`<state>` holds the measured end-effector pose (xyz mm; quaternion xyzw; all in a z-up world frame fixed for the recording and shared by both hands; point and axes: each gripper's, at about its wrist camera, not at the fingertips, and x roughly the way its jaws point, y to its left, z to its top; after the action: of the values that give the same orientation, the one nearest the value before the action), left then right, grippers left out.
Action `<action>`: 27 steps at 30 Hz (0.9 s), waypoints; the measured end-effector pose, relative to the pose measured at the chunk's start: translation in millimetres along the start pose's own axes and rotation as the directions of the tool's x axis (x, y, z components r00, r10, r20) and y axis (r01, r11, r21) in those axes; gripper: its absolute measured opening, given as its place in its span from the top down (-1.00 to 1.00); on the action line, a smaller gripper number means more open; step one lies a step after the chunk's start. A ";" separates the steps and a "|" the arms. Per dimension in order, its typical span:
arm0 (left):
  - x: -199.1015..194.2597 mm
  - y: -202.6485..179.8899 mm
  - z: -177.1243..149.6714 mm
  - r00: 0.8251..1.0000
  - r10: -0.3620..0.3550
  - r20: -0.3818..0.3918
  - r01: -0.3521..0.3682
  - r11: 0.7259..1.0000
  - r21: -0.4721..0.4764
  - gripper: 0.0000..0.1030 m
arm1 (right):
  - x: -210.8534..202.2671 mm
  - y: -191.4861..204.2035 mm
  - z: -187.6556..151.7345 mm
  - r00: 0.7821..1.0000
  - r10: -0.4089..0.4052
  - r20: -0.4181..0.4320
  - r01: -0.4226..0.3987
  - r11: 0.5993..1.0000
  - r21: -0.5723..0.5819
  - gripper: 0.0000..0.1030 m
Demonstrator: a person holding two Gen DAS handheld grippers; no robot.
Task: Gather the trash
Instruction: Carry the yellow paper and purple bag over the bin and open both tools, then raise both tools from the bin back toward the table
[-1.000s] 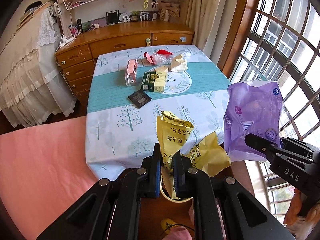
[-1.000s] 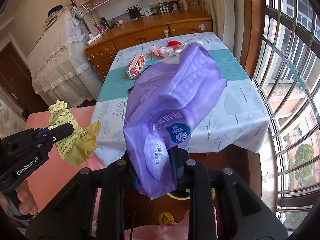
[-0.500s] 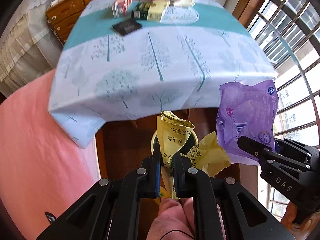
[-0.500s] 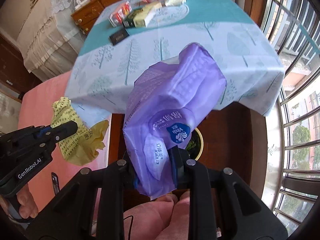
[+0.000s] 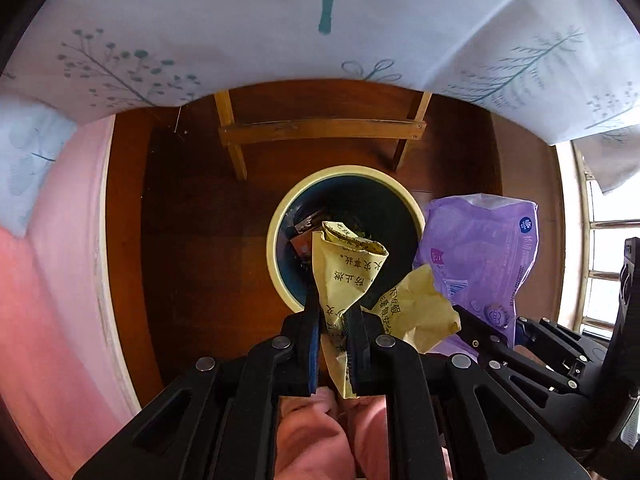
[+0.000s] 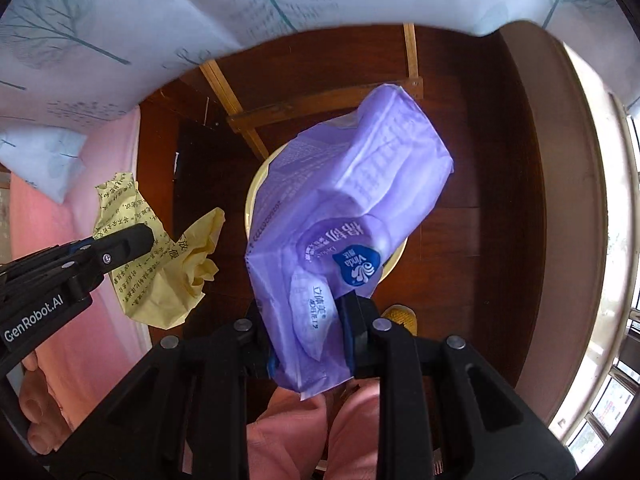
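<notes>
My left gripper (image 5: 335,312) points down and is shut on a crumpled yellow paper wrapper (image 5: 348,268) printed with black characters; it hangs over the near rim of a round cream trash bin (image 5: 276,224) with a dark inside. My right gripper (image 6: 308,320) is shut on a purple plastic tissue pack wrapper (image 6: 344,208), which hangs over the same bin (image 6: 256,176) and hides most of it. In the right wrist view the left gripper (image 6: 136,240) and the yellow wrapper (image 6: 160,280) show at the left. The purple wrapper (image 5: 484,248) shows right of the bin in the left wrist view.
The bin stands on a dark wood floor (image 5: 200,240) under the table, whose white tree-print cloth (image 5: 280,20) hangs above. A wooden table frame (image 5: 320,128) is behind the bin. Pink bedding (image 5: 48,280) lies left, a window (image 5: 608,248) right. Pink-trousered legs (image 5: 320,440) are below.
Both grippers have dropped from above the tabletop to below its edge, tipping downward. The table items left the view; the bin now lies right under both held wrappers.
</notes>
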<state>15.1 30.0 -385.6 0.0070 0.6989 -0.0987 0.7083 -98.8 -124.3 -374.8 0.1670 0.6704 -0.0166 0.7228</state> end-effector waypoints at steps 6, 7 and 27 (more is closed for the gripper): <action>61.1 3.7 8.5 1.000 0.010 -0.021 -0.009 0.999 0.046 0.79 | 55.2 -17.9 11.0 1.000 0.003 -0.013 -0.002 1.000 0.009 0.60; 68.9 3.2 9.8 1.000 0.009 -0.023 -0.008 0.998 0.055 0.74 | 60.2 -20.4 10.0 1.000 0.004 -0.014 -0.004 1.000 0.009 0.60; 43.7 30.6 21.1 0.999 0.007 0.053 -0.010 0.999 0.051 -0.60 | 77.8 -5.6 28.2 1.000 0.027 -0.001 -0.027 0.998 0.048 -0.04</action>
<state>40.6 51.2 -432.3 0.0256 0.6771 -0.1139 0.7266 -65.1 -121.4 -450.6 0.1934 0.6680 -0.0226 0.7182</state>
